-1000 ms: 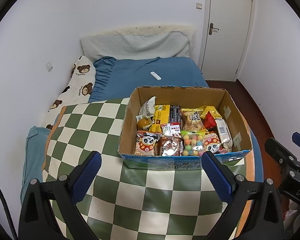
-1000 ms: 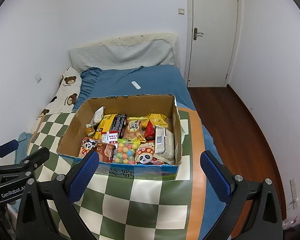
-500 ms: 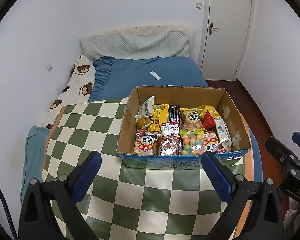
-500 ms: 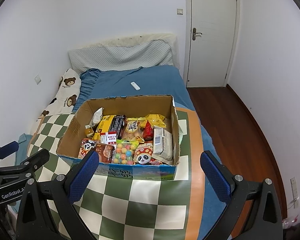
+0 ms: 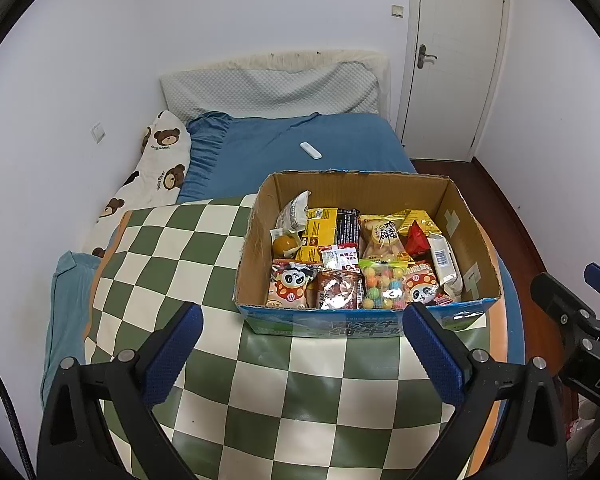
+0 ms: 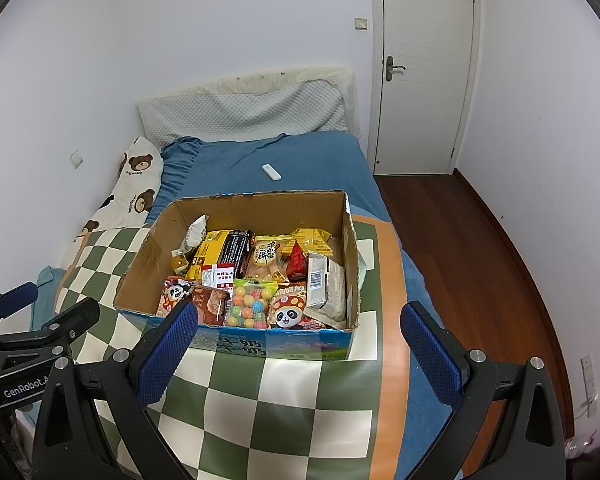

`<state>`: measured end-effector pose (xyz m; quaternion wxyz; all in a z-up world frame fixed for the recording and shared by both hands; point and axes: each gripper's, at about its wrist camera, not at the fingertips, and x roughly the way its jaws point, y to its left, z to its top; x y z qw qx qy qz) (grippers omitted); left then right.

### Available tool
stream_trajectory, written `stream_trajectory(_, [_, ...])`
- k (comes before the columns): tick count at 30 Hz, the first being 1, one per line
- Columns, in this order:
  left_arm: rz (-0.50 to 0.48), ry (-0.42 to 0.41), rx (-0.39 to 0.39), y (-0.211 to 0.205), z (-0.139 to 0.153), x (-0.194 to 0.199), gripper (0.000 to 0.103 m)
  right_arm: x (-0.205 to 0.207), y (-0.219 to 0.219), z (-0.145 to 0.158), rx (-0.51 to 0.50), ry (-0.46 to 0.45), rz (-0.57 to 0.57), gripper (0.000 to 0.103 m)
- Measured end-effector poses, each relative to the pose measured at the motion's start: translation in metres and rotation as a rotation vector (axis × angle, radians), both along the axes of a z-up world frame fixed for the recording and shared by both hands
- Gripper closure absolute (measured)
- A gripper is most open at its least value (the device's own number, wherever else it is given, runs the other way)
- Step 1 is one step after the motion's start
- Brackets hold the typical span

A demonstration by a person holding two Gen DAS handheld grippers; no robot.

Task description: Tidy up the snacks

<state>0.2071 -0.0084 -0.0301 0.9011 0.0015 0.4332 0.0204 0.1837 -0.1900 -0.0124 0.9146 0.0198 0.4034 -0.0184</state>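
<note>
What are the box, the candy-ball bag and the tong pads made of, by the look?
Box: corrugated cardboard, matte brown inside, ragged torn rim, printed blue outside.
Candy-ball bag: likely clear glossy plastic film; coloured balls show through.
Pads on the left tongs: blue, dimpled texture, probably rubber or foam; unsure which.

Your left gripper (image 5: pixel 302 354) and right gripper (image 6: pixel 298 354): black frames, silver screws, blue textured pads (image 5: pixel 172 354)

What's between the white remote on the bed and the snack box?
Only bare blue bedsheet lies between the remote and the box, seen in both wrist views.
</note>
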Motion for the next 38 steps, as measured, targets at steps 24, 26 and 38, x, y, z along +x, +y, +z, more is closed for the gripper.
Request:
stream_trajectory(24, [-0.001, 0.0, -0.003, -0.0001, 0.0006, -0.0015, 0.001, -0.0036, 0.0021, 0.0014, -0.001, 0.002, -0.005, 0.0])
stream_trajectory(26, [-0.001, 0.001, -0.004, 0.0005, 0.0008, -0.0011, 0.0, -0.0036, 0.0025, 0.0012, 0.0, 0.003, -0.005, 0.0])
stream_trajectory(38, [0.005, -0.009, -0.003, 0.0015, 0.0038, -0.0029, 0.001, -0.0037, 0.0014, 0.0019, 0.002, 0.002, -0.005, 0.0])
